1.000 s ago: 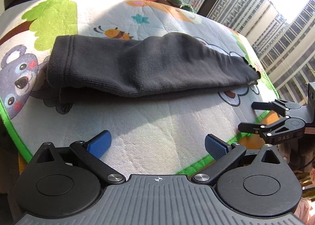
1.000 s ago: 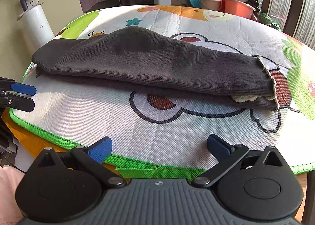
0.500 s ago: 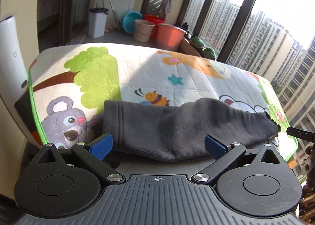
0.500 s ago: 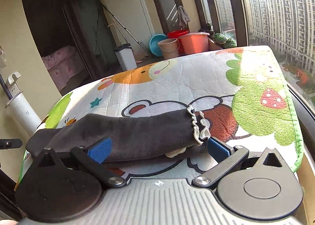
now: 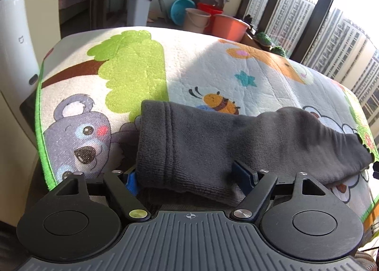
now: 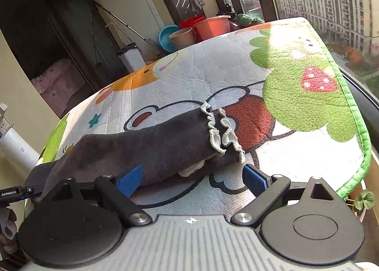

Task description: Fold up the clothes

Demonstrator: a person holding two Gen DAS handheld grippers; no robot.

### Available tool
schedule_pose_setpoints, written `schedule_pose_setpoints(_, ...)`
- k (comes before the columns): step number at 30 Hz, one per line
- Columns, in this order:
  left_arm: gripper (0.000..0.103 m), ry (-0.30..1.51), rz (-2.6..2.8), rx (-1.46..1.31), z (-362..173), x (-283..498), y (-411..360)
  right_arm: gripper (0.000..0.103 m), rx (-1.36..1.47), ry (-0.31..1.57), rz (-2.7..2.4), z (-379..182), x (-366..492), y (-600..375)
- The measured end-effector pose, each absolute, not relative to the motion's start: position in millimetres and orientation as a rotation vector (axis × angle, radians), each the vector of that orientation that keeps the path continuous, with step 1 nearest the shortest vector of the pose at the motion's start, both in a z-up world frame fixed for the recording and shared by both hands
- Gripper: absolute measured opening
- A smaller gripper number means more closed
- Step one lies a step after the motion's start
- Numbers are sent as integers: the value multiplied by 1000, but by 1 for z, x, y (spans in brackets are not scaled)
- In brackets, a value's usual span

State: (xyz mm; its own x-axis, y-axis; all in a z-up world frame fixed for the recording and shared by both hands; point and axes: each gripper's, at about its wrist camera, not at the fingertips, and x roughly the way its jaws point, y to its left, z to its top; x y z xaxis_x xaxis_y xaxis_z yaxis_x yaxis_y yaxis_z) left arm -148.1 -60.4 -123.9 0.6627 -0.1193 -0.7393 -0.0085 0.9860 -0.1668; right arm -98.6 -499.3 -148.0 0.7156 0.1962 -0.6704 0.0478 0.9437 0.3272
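I'm taking hold of both ends of the dark grey garment [image 5: 236, 143], folded lengthwise on the cartoon mat [image 5: 213, 65] over the worktop. My left fingers [image 5: 183, 177] are closing around its ribbed end; my right fingers [image 6: 191, 177] are closing by the frilled hem [image 6: 222, 133], contact unclear. Next: lift together and fold across. Buckets [image 5: 227, 27] stand by the windows.

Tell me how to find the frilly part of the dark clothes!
Find the cartoon mat with the strawberry. The folded dark grey garment lies across it. The pale ruffled trim edges the end nearest the strawberry; the other end is plain ribbed.
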Motion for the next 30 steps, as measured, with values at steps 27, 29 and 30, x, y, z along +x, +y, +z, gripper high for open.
schedule_pose_setpoints(27,93,610,-1,-393,-83,-49,-8,56,108,522,-69,-101,72,-465)
schedule_pose_setpoints(29,93,634,-14,-387,-91,-50,-7,56,74,560,-75,-117,76,-469)
schedule_pose_setpoints(30,93,646,-31,-391,-95,-50,-7,56,68,572,-74,-123,79,-470)
